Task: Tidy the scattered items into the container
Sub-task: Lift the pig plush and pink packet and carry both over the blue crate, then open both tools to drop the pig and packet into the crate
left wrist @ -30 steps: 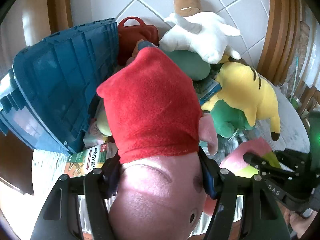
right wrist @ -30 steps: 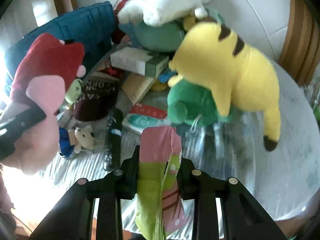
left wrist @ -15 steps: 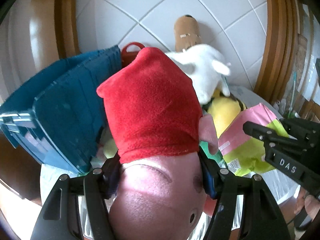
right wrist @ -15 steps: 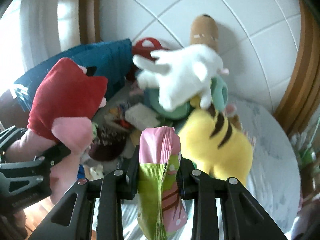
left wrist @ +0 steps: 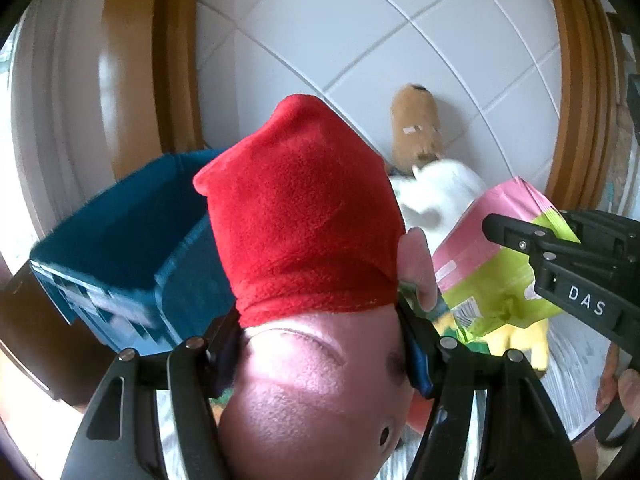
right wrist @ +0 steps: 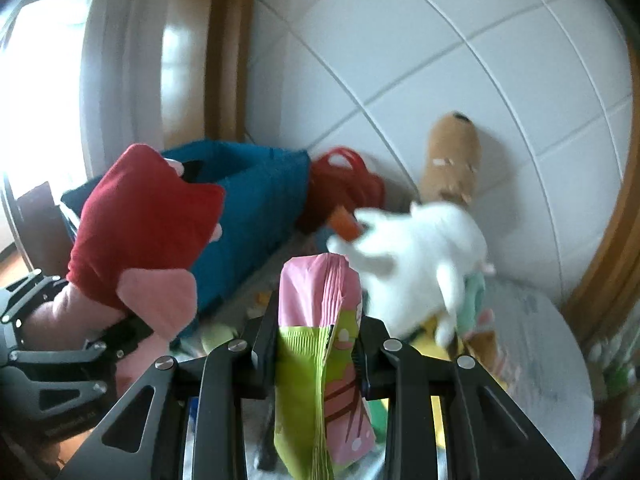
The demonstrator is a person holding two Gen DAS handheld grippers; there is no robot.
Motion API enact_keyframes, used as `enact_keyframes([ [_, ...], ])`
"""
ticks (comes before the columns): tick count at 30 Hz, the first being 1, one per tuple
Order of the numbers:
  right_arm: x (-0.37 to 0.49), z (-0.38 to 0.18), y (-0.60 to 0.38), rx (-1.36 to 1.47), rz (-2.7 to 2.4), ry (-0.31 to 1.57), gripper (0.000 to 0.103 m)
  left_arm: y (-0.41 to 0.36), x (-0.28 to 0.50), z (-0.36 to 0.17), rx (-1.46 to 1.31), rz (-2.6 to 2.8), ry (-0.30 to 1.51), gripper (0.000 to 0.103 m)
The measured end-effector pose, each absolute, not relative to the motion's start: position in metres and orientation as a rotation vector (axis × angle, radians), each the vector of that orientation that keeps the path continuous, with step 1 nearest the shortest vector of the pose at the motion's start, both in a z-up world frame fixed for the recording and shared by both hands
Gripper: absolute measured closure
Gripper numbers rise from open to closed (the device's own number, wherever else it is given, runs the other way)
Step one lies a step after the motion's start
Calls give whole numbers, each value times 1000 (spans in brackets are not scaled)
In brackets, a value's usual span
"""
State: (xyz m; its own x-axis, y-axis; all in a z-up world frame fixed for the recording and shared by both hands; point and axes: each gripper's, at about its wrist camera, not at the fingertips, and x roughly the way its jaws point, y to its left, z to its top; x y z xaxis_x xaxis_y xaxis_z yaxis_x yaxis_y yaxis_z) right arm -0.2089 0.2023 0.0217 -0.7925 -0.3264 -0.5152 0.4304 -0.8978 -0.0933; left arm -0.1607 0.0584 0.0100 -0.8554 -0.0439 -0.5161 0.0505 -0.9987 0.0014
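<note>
My left gripper [left wrist: 320,340] is shut on a pink plush pig in a red dress [left wrist: 304,240], held up in the air; it also shows in the right wrist view [right wrist: 140,216]. My right gripper [right wrist: 316,344] is shut on a pink and green snack bag [right wrist: 320,328], also raised; the bag shows in the left wrist view [left wrist: 492,256]. The blue crate [left wrist: 132,236] stands on the table at the left, beyond the pig, and shows in the right wrist view [right wrist: 256,192].
A white plush [right wrist: 420,256], a brown plush [right wrist: 452,152] against the tiled wall, a red bag [right wrist: 344,184] and a yellow plush [left wrist: 524,340] lie in the pile on the round table [right wrist: 532,360]. Wooden frames stand left and right.
Both grippers have risen with their loads and tilted up toward the wall. The pile on the table has dropped low in both views. The crate's open top now shows.
</note>
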Motion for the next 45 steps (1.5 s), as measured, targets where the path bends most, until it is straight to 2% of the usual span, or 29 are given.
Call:
enact_keyframes([
  [10, -245, 92, 83, 498, -2586, 259, 74, -59, -197, 73, 671, -2932, 17, 38],
  [17, -262, 124, -29, 396, -2498, 229, 74, -159, -212, 91, 650, -2846, 6, 38],
  [24, -280, 100, -117, 449, -2415, 251, 74, -243, -224, 72, 719, -2769, 50, 38],
  [29, -293, 76, -142, 504, -2426, 242, 74, -268, -236, 55, 743, -2783, 50, 37],
  [31, -297, 68, -143, 520, -2449, 221, 72, -273, -243, 49, 754, -2804, 41, 27],
  [34, -305, 54, -135, 571, -2467, 172, 60, -280, -249, 43, 763, -2804, 31, 13],
  [36, -308, 44, -132, 623, -2472, 170, 42, -280, -251, 41, 768, -2802, 38, 3],
  [37, -309, 40, -130, 642, -2471, 164, 37, -279, -252, 41, 770, -2805, 46, 0],
  [38, -309, 36, -128, 647, -2478, 156, 27, -278, -252, 40, 768, -2808, 44, 0],
  [39, -308, 34, -126, 634, -2499, 156, 9, -276, -253, 39, 772, -2808, 37, 0],
  [40, -307, 33, -125, 621, -2512, 166, 2, -274, -253, 38, 777, -2807, 31, 0],
  [45, -295, 40, -125, 577, -2521, 199, 0, -277, -253, 33, 795, -2792, 39, 0],
])
